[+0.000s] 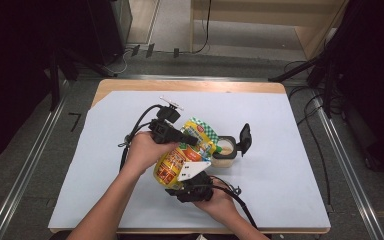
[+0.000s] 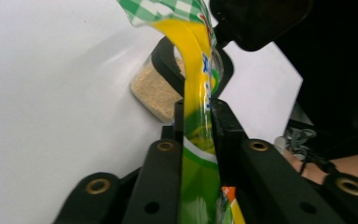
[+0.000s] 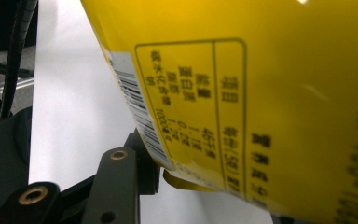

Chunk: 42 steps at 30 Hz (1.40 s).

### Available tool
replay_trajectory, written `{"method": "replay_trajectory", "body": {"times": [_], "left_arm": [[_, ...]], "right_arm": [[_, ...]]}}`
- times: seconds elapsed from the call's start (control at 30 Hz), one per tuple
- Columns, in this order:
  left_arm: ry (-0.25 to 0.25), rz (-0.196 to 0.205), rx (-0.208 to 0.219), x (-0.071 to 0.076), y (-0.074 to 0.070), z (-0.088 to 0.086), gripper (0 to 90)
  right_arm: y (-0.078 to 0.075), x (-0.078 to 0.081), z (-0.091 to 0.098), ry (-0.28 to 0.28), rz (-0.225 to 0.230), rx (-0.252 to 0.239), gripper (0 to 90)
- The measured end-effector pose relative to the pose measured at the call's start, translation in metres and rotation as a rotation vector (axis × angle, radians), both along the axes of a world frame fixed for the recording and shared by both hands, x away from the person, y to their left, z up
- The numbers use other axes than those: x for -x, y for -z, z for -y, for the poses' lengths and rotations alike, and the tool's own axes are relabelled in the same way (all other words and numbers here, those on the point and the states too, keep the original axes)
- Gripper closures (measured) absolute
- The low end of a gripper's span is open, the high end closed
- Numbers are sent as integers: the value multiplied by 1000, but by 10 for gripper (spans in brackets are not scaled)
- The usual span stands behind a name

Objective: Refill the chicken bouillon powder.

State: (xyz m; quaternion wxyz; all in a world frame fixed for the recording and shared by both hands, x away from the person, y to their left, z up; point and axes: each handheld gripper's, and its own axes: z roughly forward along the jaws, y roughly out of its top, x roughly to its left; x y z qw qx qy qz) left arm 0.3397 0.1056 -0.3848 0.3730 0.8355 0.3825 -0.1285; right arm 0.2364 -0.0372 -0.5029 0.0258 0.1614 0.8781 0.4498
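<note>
A yellow plastic stand-up pouch with a green-checked top (image 1: 185, 150) is hanging above the middle of the white-covered worktop (image 1: 280, 190), tilting toward a small clear jar of pale grains with a black flip lid (image 1: 226, 150) just beside it. The left hand-held gripper (image 2: 196, 114) is pinching the pouch's flattened upper part, jaws pressed almost together. The right hand-held gripper (image 1: 192, 186) is clamping the pouch's bottom end. The pouch looks soft, glossy and slippery, likely sagging under its contents; gripping the stiffer sealed edges seems safest.
</note>
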Motion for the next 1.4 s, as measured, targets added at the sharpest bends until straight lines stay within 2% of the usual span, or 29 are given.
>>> {"method": "replay_trajectory", "body": {"times": [0.07, 0.17, 0.27, 0.47, 0.67, 0.9, 1.03, 1.13, 1.2, 1.33, 1.4], "left_arm": [[-3, -3, 22, 0, -2, -5, 871], [-11, 14, 53, 1, -7, -13, 890], [-1, 46, 80, 4, -14, -20, 900], [-18, 88, 146, 8, -27, -33, 900], [-33, 90, 158, 11, -36, -41, 900], [-47, 77, 181, 12, -44, -53, 900], [-58, 92, 202, 14, -52, -62, 900], [-77, 113, 203, 15, -56, -69, 900], [-101, 127, 199, 14, -57, -73, 900], [-145, 151, 152, 10, -54, -83, 900], [-167, 147, 133, 6, -49, -87, 900]], "right_arm": [[0, 1, 0, -2, 7, 2, 593], [-1, -1, 1, 9, 9, -3, 583], [-2, -4, 3, 30, 9, -11, 575], [-6, -9, 10, 74, 4, -60, 536], [-7, -12, 14, 114, -6, -98, 506], [-6, -18, 23, 177, -56, -116, 511], [-8, -19, 25, 185, -27, -115, 511], [-10, -19, 27, 190, -28, -117, 511], [-11, -20, 28, 188, -52, -123, 512], [-11, -21, 29, 184, -84, -124, 511], [-10, -21, 29, 174, -91, -127, 510]]}}
